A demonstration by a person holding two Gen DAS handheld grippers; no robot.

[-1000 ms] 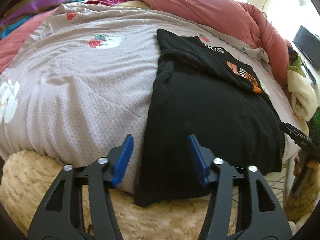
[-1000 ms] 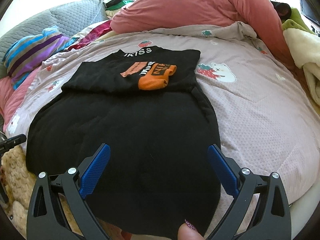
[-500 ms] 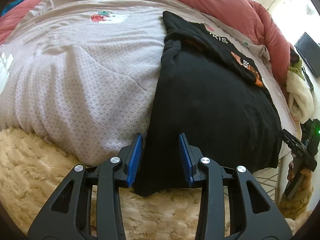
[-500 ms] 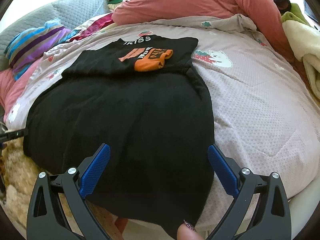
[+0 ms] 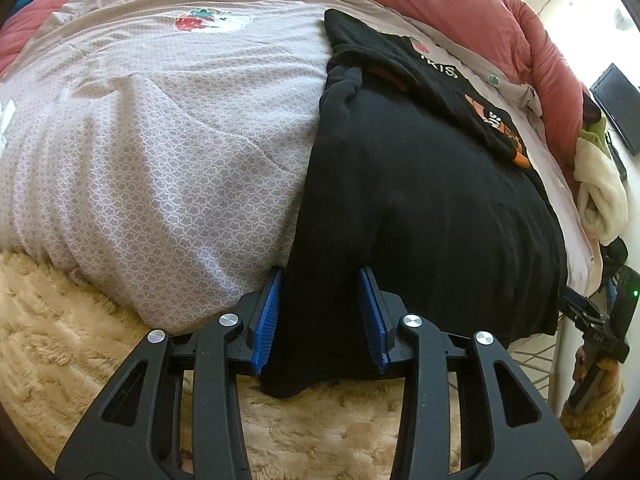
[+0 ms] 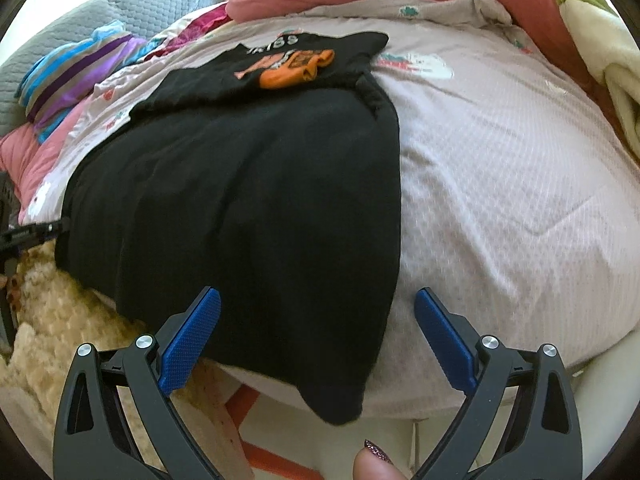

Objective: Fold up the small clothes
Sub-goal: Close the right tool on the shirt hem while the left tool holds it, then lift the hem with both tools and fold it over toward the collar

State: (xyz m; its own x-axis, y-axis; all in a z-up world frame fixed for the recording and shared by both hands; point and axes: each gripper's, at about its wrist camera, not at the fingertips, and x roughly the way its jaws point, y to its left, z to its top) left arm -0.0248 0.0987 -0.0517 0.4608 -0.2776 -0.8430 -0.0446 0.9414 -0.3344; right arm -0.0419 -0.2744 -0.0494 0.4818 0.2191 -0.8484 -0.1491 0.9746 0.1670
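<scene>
The bed [image 5: 160,168] carries a black shirt [image 5: 420,208] running lengthwise from its near edge, hem corners overhanging. The left tongs [image 5: 320,316] straddle one hem corner, part-closed, pads seemingly not yet pinching. The right tongs [image 6: 316,344] gape wide around the other corner, nothing gripped.

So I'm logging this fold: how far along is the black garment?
Done: the top end of the black garment is folded over, its orange print facing up. In hand: the left tool brackets the near left hem corner, jaws partly closed; the right tool hangs wide open over the right corner. Left: gripping both corners and folding the hem up across the bedspread.
</scene>
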